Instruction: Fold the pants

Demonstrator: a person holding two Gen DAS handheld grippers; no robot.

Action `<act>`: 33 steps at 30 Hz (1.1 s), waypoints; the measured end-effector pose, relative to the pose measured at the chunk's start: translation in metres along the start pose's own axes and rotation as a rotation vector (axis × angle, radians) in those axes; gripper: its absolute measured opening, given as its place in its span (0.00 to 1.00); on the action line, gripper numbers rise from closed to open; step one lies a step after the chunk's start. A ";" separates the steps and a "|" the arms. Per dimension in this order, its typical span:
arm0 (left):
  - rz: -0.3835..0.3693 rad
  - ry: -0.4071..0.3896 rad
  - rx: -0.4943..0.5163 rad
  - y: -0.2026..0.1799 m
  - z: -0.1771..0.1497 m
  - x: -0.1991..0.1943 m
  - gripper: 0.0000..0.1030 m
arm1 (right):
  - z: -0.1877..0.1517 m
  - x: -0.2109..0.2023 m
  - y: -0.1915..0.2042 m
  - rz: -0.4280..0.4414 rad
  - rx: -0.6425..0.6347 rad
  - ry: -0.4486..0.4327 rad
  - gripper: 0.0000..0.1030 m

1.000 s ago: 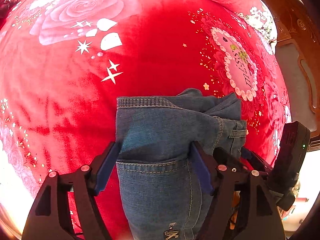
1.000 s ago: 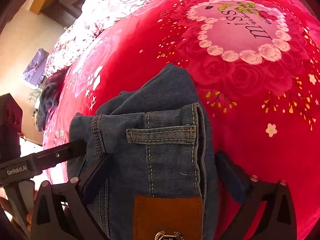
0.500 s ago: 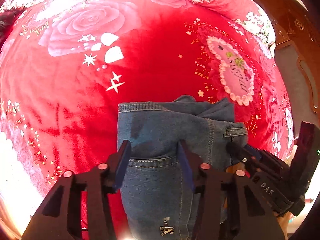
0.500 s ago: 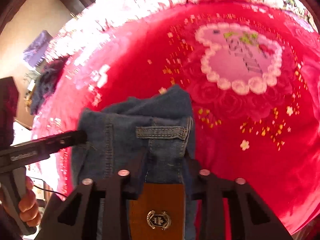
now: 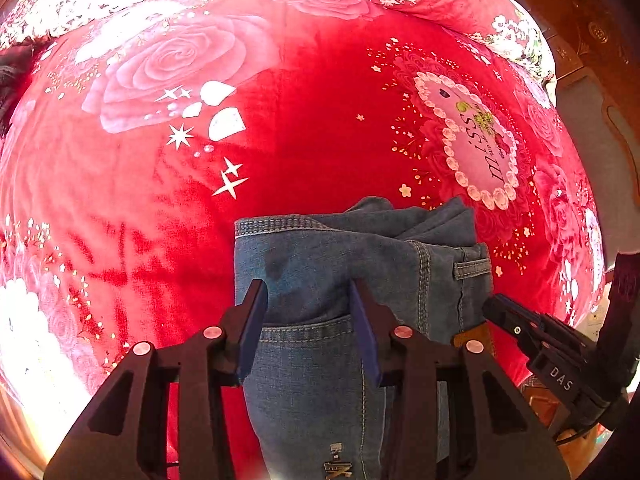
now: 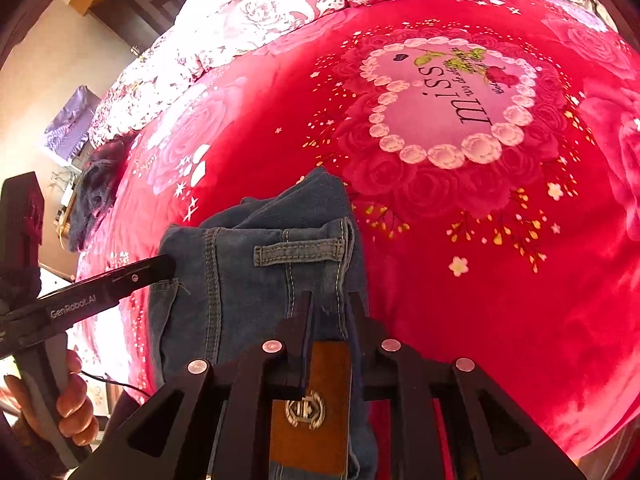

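Blue denim pants [image 5: 344, 264] lie folded in layers on the red floral blanket [image 5: 300, 120], waistband end near me. My left gripper [image 5: 308, 300] sits over the back pocket area with its jaws half closed around a span of denim. My right gripper [image 6: 328, 304] is shut on the pants' waistband [image 6: 324, 280] just above the brown leather patch [image 6: 312, 396], below a belt loop [image 6: 300, 254]. The right gripper also shows in the left wrist view [image 5: 500, 312], and the left gripper in the right wrist view [image 6: 160, 268], touching the pants' left edge.
The blanket covers a bed, with a pink heart print [image 6: 452, 100] beyond the pants. A dark garment [image 6: 96, 196] lies at the bed's far left edge. A wooden headboard [image 5: 592, 40] stands at the right. The person's hand [image 6: 68, 400] holds the left gripper's handle.
Both grippers have closed from wide open: the right onto the waistband, the left partway around the denim. Both have pulled back a little, so more of the bed shows.
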State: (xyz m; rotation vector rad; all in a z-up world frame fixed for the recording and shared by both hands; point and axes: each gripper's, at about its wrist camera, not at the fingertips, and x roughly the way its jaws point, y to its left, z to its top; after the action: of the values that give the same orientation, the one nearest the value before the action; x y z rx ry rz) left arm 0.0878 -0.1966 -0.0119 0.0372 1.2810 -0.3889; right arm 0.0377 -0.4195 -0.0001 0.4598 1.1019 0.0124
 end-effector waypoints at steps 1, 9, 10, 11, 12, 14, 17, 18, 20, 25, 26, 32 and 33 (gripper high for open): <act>-0.006 0.001 0.000 0.000 -0.001 -0.001 0.39 | -0.002 -0.004 -0.001 0.002 0.011 -0.004 0.30; 0.000 -0.015 0.028 0.001 -0.010 -0.016 0.39 | -0.022 -0.021 -0.007 0.008 0.046 -0.002 0.47; 0.000 -0.016 0.030 0.002 -0.012 -0.018 0.39 | -0.024 -0.020 -0.007 0.005 0.055 0.004 0.50; -0.002 -0.015 0.029 0.004 -0.013 -0.020 0.39 | -0.026 -0.020 -0.009 0.005 0.065 0.009 0.51; -0.006 -0.011 0.028 0.006 -0.015 -0.022 0.39 | -0.028 -0.019 -0.010 0.007 0.075 0.012 0.51; -0.024 -0.003 0.015 0.015 -0.021 -0.026 0.39 | -0.031 -0.019 -0.012 0.011 0.089 0.017 0.51; -0.057 0.015 -0.018 0.034 -0.033 -0.031 0.44 | -0.037 -0.022 -0.015 0.020 0.097 0.017 0.55; -0.067 0.030 -0.036 0.041 -0.039 -0.030 0.50 | -0.040 -0.022 -0.016 0.030 0.104 0.025 0.62; -0.102 0.074 -0.084 0.053 -0.050 -0.023 0.54 | -0.046 -0.018 -0.018 0.046 0.118 0.047 0.66; -0.159 0.223 -0.161 0.061 -0.075 0.012 0.54 | -0.061 -0.002 -0.009 0.089 0.072 0.086 0.44; -0.178 0.238 -0.172 0.060 -0.078 0.014 0.54 | -0.062 -0.003 -0.003 0.067 0.035 0.079 0.41; -0.259 0.277 -0.137 0.049 -0.093 0.009 0.54 | -0.071 -0.028 0.012 0.031 -0.064 0.062 0.35; -0.283 0.301 -0.145 0.050 -0.097 0.010 0.55 | -0.072 -0.029 0.005 0.062 -0.026 0.078 0.35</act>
State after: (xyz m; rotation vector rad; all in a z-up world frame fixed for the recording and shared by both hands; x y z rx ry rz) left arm 0.0152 -0.1285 -0.0592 -0.2179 1.6159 -0.5469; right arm -0.0367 -0.3960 -0.0004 0.4732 1.1626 0.0998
